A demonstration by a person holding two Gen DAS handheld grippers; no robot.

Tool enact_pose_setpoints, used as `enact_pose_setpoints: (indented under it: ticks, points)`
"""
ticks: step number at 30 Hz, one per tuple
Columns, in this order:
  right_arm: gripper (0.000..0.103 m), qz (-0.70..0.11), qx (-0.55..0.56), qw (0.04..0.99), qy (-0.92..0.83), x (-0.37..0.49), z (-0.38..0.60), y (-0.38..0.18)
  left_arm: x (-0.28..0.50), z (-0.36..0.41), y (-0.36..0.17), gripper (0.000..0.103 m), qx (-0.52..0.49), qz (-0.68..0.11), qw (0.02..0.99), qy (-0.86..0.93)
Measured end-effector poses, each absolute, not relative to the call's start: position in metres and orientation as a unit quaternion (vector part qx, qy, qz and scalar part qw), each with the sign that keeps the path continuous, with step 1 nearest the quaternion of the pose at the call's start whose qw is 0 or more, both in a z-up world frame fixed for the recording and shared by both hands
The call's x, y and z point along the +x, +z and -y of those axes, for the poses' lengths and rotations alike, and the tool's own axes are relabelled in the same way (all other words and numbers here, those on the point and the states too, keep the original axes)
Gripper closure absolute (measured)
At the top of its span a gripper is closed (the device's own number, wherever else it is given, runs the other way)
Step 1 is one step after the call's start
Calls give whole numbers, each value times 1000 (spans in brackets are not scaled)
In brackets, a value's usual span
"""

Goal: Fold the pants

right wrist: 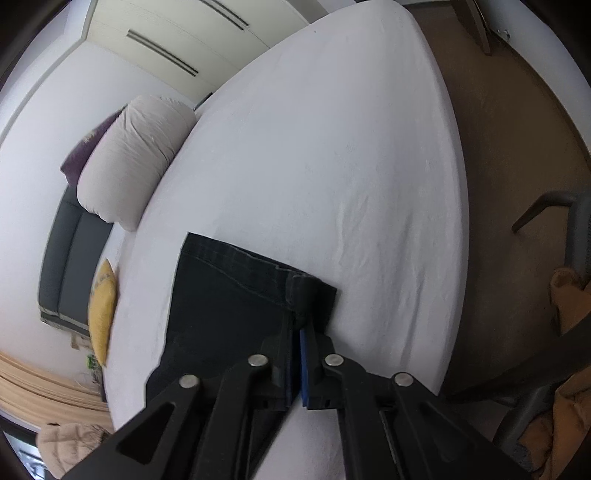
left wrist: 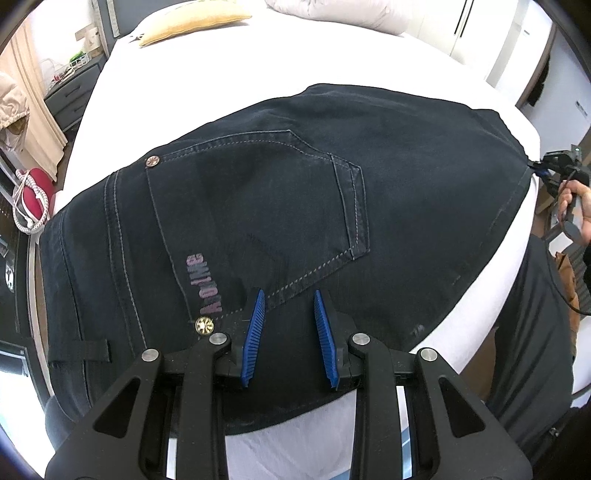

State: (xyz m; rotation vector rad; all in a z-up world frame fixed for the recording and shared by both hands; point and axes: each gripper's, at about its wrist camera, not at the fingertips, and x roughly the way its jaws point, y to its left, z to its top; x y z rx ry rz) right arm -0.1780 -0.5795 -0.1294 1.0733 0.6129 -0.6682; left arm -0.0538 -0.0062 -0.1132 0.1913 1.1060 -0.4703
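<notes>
Dark navy jeans (left wrist: 280,199) lie spread on the white bed (left wrist: 207,74), back pocket and rivets facing up. My left gripper (left wrist: 289,301) hovers open over the waist end near the pocket's lower seam, blue pads apart, holding nothing. My right gripper (right wrist: 297,328) is shut on the hem end of the jeans (right wrist: 229,295), the cloth pinched between its blue pads. The right gripper also shows at the far right of the left wrist view (left wrist: 540,170), gripping the leg end at the bed's edge.
A yellow cushion (left wrist: 192,20) and a pale pillow (left wrist: 332,13) lie at the head of the bed. A grey nightstand (left wrist: 70,96) stands to the left. A dark chair (right wrist: 546,295) with orange cloth stands on the brown floor (right wrist: 517,129) beside the bed.
</notes>
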Motion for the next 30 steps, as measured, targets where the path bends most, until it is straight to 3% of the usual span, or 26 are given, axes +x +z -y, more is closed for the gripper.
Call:
enact_pose_setpoints:
  ticks: [2, 4, 6, 9, 12, 16, 21, 30]
  points:
    - [92, -305, 453, 778, -312, -173, 575, -118, -56, 2, -113, 76, 78, -519, 822, -221]
    - [50, -325, 391, 788, -347, -172, 563, -96, -58, 0, -112, 76, 70, -518, 823, -221]
    - [36, -320, 341, 801, -373, -177, 545, -71, -59, -3, -112, 76, 62, -516, 825, -223]
    - [37, -323, 366, 824, -289, -179, 511, -56, -61, -6, -113, 76, 57, -516, 825, -222]
    - [52, -334, 452, 823, -87, -168, 453, -64, -61, -5, -115, 76, 53, -514, 826, -224]
    - [59, -389, 508, 767, 43, -147, 366, -96, -62, -6, -115, 76, 47, -513, 827, -225]
    - [59, -438, 542, 715, 58, -133, 321, -133, -62, -8, -114, 76, 47, -513, 827, -226]
    - [58, -462, 568, 679, 56, -137, 315, -142, -62, -7, -113, 76, 45, -512, 828, -223]
